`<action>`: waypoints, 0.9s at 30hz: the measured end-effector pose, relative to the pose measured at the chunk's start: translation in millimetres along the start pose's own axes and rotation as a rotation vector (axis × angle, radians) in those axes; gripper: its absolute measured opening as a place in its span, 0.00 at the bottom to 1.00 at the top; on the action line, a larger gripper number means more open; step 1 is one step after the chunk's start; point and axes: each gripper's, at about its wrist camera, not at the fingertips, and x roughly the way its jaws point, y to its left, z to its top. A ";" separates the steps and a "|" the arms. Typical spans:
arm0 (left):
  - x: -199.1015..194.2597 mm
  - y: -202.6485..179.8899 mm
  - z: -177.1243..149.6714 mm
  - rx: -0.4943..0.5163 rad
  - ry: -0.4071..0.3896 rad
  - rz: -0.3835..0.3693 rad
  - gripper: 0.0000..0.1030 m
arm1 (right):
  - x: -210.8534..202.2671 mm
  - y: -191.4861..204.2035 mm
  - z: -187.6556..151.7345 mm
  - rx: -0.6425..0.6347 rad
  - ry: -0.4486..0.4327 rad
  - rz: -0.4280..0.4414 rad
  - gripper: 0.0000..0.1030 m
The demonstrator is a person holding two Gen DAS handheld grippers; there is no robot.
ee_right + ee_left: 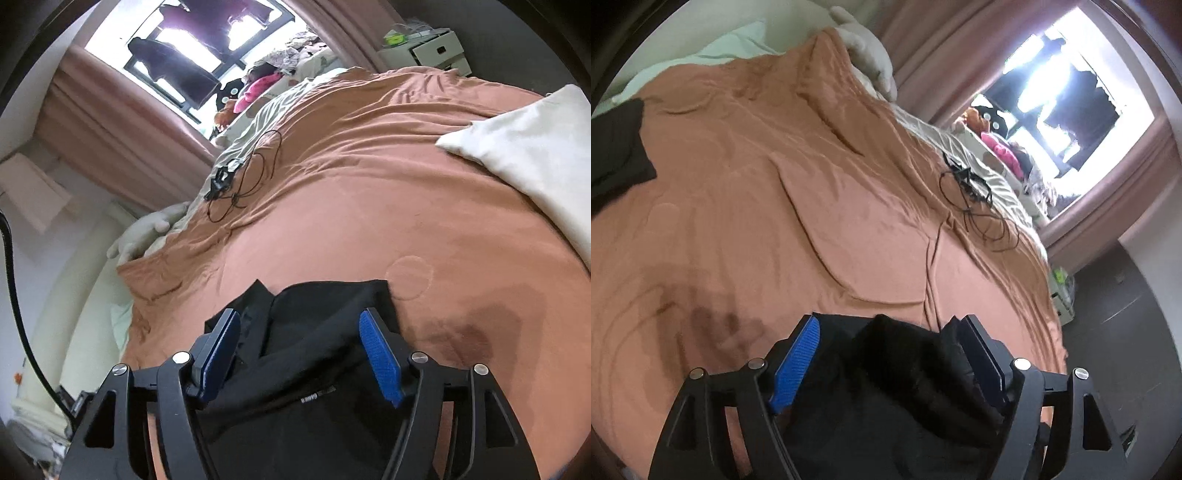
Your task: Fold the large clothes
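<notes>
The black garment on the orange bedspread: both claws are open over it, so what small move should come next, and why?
Probably lift both grippers up and back, clear of the cloth. The left gripper and the right gripper stand open, pads apart, with the black garment lying loose between them on the orange bedspread. Nothing is pinched, so backing off should show the fold before the next grasp is chosen.

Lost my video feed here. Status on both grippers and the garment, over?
Left gripper and right gripper: jaws open, nothing gripped. Black garment lying on the orange bedspread between both jaws. Black cable further up the bed, clear of the garment.
</notes>
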 end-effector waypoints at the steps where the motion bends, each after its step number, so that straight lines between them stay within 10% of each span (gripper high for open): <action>1: -0.1 2.2 0.2 0.000 0.011 0.003 0.76 | -0.8 -1.3 -0.6 0.002 0.000 -0.006 0.66; 18: 31.5 75.3 -80.6 0.002 0.246 0.135 0.61 | 14.9 -47.0 -56.3 -0.063 0.190 -0.157 0.64; 20: 35.6 77.4 -89.3 0.009 0.268 0.140 0.55 | 16.6 -48.9 -60.5 -0.066 0.196 -0.158 0.54; 22: 39.4 76.9 -94.4 0.017 0.281 0.134 0.49 | 16.5 -50.1 -61.4 -0.061 0.188 -0.160 0.21; 27: 40.7 71.4 -95.3 0.036 0.271 0.109 0.23 | 13.0 -31.4 -58.5 -0.137 0.136 -0.142 0.04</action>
